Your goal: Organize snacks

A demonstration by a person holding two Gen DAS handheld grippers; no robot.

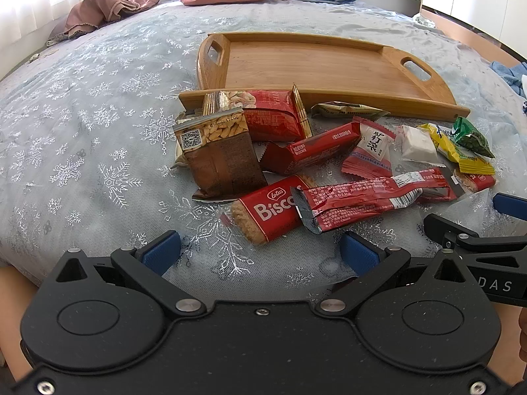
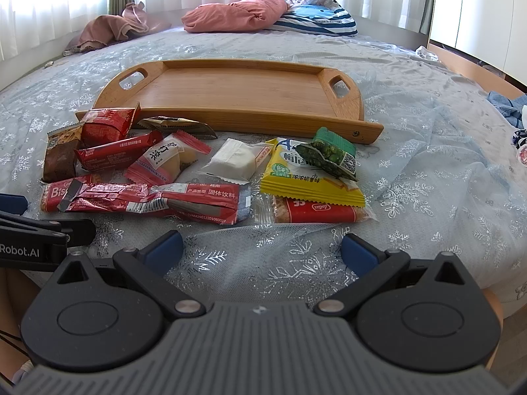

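Observation:
Several snack packets lie in a heap on the bed in front of an empty wooden tray (image 1: pixel 322 65) (image 2: pixel 237 92). Nearest my left gripper (image 1: pixel 260 253) are a red Biscoff packet (image 1: pixel 266 212) and a long red sachet (image 1: pixel 372 200); a brown peanut bag (image 1: pixel 220 158) lies left. My left gripper is open and empty. My right gripper (image 2: pixel 262 251) is open and empty, just short of a second Biscoff packet (image 2: pixel 316 212), a yellow packet (image 2: pixel 303 177), a green pea bag (image 2: pixel 332 154) and a white packet (image 2: pixel 234 159).
The bed has a pale blue snowflake cover (image 2: pixel 428 171). A pink pillow (image 2: pixel 237 13), a striped pillow (image 2: pixel 316 19) and a mauve cloth (image 2: pixel 108 29) lie at the far end. The other gripper shows at each view's edge: right (image 1: pixel 477 230), left (image 2: pixel 33 230).

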